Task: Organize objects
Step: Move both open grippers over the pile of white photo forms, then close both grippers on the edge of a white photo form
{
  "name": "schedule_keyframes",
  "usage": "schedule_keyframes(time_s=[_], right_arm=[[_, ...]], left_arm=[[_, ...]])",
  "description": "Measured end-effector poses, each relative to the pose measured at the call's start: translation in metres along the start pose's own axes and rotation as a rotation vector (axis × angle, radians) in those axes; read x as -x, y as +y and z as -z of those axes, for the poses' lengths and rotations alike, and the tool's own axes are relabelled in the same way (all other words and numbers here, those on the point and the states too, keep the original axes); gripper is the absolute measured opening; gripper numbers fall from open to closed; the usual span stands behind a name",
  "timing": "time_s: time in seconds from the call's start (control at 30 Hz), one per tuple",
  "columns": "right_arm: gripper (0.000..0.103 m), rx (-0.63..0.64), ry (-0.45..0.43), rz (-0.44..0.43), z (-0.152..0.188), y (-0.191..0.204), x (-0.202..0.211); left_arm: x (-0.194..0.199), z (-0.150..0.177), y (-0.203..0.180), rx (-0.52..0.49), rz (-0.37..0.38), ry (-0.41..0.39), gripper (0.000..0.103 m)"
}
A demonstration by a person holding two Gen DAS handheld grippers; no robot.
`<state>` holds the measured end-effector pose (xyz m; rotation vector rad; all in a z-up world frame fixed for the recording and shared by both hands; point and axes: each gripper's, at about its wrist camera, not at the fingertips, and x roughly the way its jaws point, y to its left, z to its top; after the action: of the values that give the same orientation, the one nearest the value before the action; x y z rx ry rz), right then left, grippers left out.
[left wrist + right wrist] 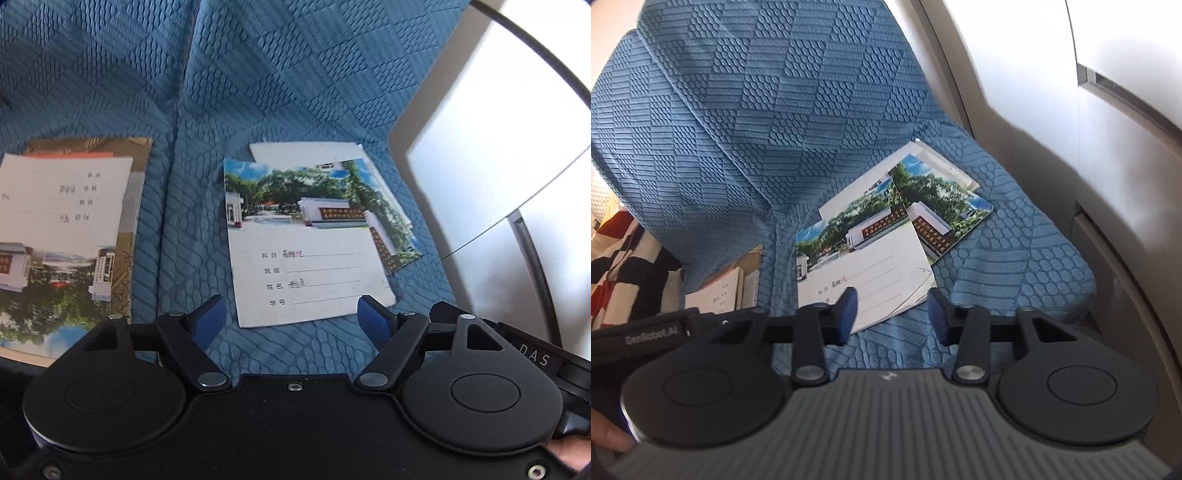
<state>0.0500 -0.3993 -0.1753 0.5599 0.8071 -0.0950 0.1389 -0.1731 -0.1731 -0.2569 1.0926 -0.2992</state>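
Note:
Several thin exercise books with a photo of a gate lie loosely overlapped on a blue textured sofa cover. The top book faces me, a second book sticks out askew under its right side, and a white one lies beneath. My left gripper hangs open just over the top book's near edge, with one finger at each side of it. In the right wrist view my right gripper is open, narrower, above the near corner of the same top book. Nothing is gripped.
A second stack of books lies on the seat to the left, also seen as the stack of books. A pale wall panel bounds the seat on the right. A checked red, black and white cloth lies beyond the sofa's left end.

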Motion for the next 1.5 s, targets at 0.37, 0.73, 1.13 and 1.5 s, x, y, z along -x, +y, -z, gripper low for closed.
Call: schedule_keyframes(time_s=[0.37,0.73,1.13,1.5], right_arm=[[0.021,0.005,0.108,-0.004,-0.007,-0.002,-0.069],[0.005,-0.002,0.19,-0.011,-0.009,-0.009,-0.105],[0.0,-0.049,0.199,-0.086,-0.012,-0.021,-0.109],[0.0,-0.063,0.199,-0.145,-0.013,-0.028,-0.111]], left_arm=[[-0.06,-0.012,0.029,0.093,0.025,0.116,0.045],[-0.078,-0.027,0.043,0.149,0.055,0.157,0.044],[-0.063,-0.045,0.064,0.321,0.26,0.159,0.044],[-0.09,-0.046,0.067,0.258,0.196,0.257,0.02]])
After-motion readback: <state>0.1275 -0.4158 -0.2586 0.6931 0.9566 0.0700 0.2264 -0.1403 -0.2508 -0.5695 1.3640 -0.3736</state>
